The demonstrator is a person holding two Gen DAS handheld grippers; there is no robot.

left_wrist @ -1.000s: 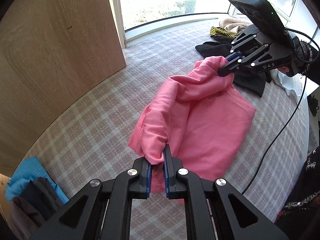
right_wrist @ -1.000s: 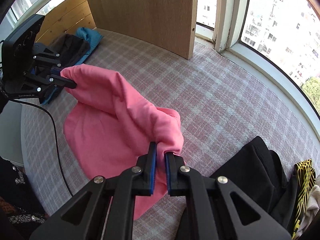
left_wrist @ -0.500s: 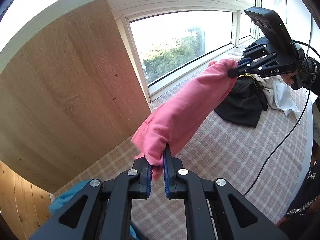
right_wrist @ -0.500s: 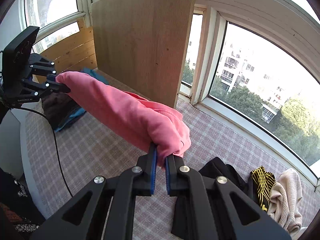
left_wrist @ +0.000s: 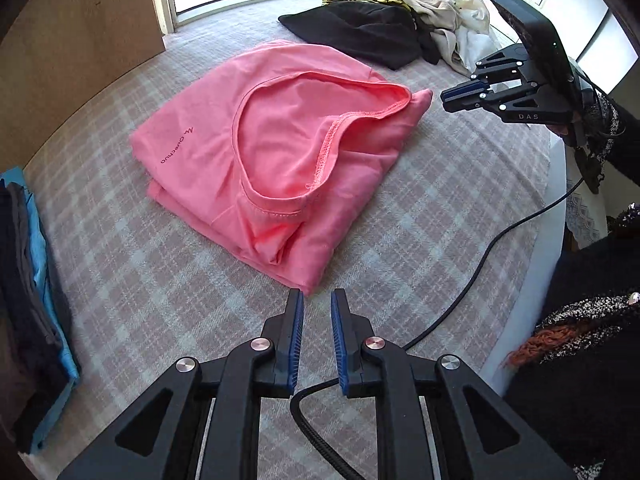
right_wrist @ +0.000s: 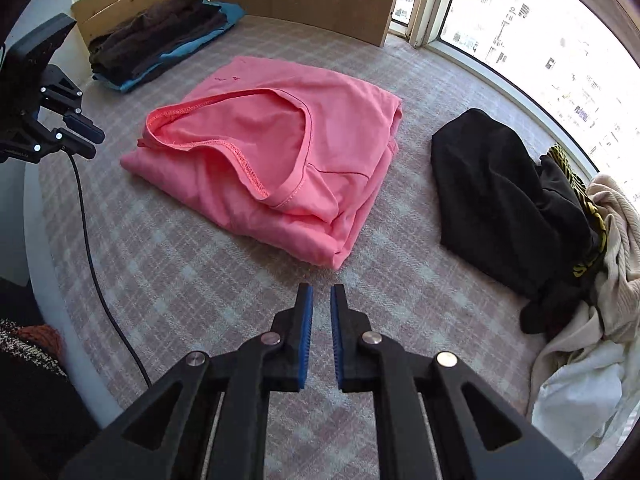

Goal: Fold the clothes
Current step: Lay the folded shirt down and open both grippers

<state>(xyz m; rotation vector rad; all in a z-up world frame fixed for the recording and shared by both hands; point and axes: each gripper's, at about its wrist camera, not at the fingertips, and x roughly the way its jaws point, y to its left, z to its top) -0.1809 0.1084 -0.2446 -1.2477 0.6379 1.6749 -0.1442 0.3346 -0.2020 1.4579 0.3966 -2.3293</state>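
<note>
Bare plaid cloth (right_wrist: pixel 160 264) between garments.

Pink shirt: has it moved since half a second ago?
Yes. The pink shirt came down from mid-air before the wooden panel onto the checked cover, released.

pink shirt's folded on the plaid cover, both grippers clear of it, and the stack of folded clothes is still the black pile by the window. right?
One slip: the black garment by the window lies loose and unfolded. The folded stack sits by the wooden panel, as the right wrist view shows. The pink shirt is folded; left gripper and right gripper are clear.
</note>
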